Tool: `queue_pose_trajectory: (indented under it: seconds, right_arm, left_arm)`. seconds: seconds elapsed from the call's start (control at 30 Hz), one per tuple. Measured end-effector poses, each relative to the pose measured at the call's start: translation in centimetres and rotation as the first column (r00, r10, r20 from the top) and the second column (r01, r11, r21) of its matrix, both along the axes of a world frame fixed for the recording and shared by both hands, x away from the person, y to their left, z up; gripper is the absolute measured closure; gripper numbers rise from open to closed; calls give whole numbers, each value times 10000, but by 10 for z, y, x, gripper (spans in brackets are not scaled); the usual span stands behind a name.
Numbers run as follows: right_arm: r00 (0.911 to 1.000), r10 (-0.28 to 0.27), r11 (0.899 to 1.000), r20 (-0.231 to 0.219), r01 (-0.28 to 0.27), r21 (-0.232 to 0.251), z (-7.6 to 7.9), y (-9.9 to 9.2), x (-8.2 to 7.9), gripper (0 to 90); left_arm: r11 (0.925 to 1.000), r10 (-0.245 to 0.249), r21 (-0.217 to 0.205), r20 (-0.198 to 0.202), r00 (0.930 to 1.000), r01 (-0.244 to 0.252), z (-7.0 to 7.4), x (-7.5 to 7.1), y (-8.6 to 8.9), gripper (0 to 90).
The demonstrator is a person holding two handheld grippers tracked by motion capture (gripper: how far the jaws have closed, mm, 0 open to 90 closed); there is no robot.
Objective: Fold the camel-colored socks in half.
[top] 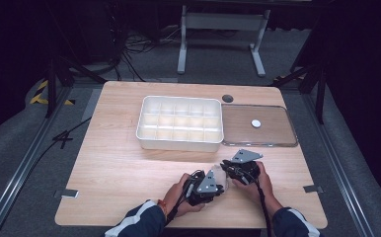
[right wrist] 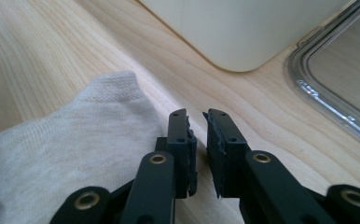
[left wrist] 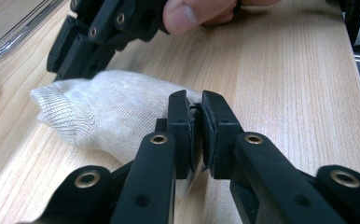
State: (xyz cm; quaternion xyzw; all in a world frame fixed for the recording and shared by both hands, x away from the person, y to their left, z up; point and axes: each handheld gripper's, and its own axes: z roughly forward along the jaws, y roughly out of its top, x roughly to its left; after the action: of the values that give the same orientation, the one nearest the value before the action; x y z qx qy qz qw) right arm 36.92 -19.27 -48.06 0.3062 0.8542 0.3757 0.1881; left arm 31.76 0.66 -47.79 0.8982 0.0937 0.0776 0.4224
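While the left gripper (left wrist: 197, 116) pinches the pale sock (left wrist: 103, 109) lying at the table's (top: 114, 163) near edge, the right gripper (right wrist: 197, 121) rests beside it, jaws narrowly parted and empty.

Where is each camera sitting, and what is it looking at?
High view: sits above the table, looking forward and down; forearms, both hands, left gripper and right gripper show.
Left gripper view: rides the left gripper, looking along its jaws, shut on the sock; a thumb shows beyond.
Right gripper view: rides the right gripper, jaws slightly apart beside the sock, facing the white tray and clear lid.
Both gripper views share the sock.
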Motion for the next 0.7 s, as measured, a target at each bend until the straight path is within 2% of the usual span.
queue_pose_trajectory:
  seconds: [0.13, 0.23, 0.47, 0.53, 0.7]
  right_arm:
    - [9999, 6, 10000, 131, -6, 2, 5, -2, -1, 780]
    - [10000, -17, 9997, 36, 16, 262, 9, -7, -1, 761]
    - [9998, 198, 9973, -62, -193, 706, 19, -14, -6, 683]
    - [9996, 285, 9964, -51, -280, 796, 22, -14, -8, 663]
    - [9988, 473, 9939, -121, -458, 998, 26, -12, -12, 611]
  left_arm:
    - [10000, 26, 53, -14, 10000, -26, 0, -1, 0, 823]
    - [10000, 46, 72, 37, 10000, -46, 1, -1, 0, 820]
    - [9999, 77, -98, -153, 9999, -78, 4, 1, 2, 813]
    - [9998, 62, -168, -270, 9996, -67, 5, 2, 4, 803]
    - [9997, 16, -250, -208, 9998, -21, 7, 2, 4, 788]
